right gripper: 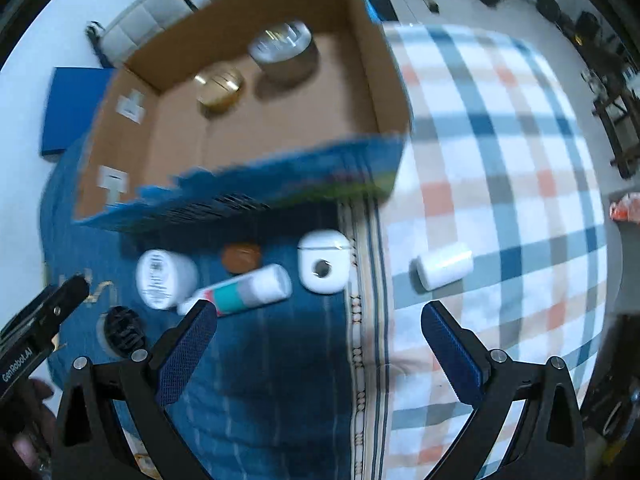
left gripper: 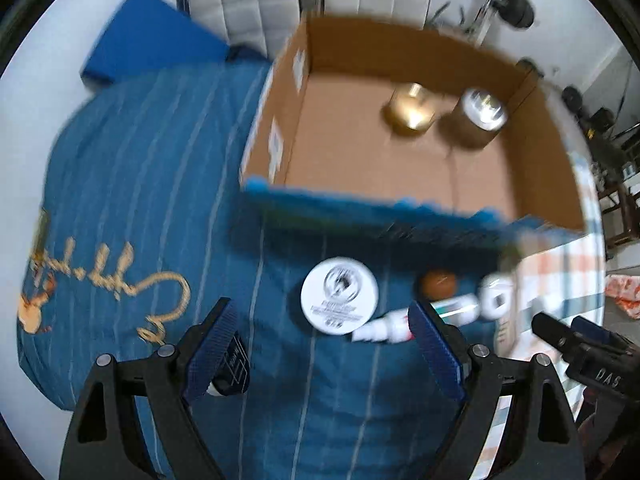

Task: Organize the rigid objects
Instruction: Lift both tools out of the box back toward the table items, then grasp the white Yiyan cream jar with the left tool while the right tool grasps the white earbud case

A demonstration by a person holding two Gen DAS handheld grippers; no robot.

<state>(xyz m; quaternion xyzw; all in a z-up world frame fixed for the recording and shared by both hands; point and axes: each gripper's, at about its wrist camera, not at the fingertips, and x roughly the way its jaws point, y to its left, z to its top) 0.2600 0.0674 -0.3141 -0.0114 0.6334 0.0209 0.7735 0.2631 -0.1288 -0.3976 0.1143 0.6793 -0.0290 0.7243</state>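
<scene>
An open cardboard box (left gripper: 536, 168) (right gripper: 384, 80) stands on the bed with a gold tin (left gripper: 410, 110) (right gripper: 220, 86) and a silver-lidded jar (left gripper: 478, 116) (right gripper: 286, 52) inside. In front of it lie a white round jar (left gripper: 339, 295) (right gripper: 164, 278), a small brown disc (left gripper: 438, 283) (right gripper: 241, 258), a white and teal tube (left gripper: 400, 326) (right gripper: 248, 290), a white earbud-style case (right gripper: 323, 266) and a white cylinder (right gripper: 444, 266). A black ribbed cap (right gripper: 124, 328) (left gripper: 232, 372) lies by the left fingers. My left gripper (left gripper: 324, 356) is open above the white jar. My right gripper (right gripper: 320, 352) is open and empty.
A blue striped cloth (left gripper: 140, 200) and a plaid blanket (right gripper: 500, 160) cover the bed. A blue flat box (left gripper: 148, 40) and white padded chairs (left gripper: 248, 0) stand beyond. The other gripper shows at each view's edge (left gripper: 580, 344) (right gripper: 40, 320).
</scene>
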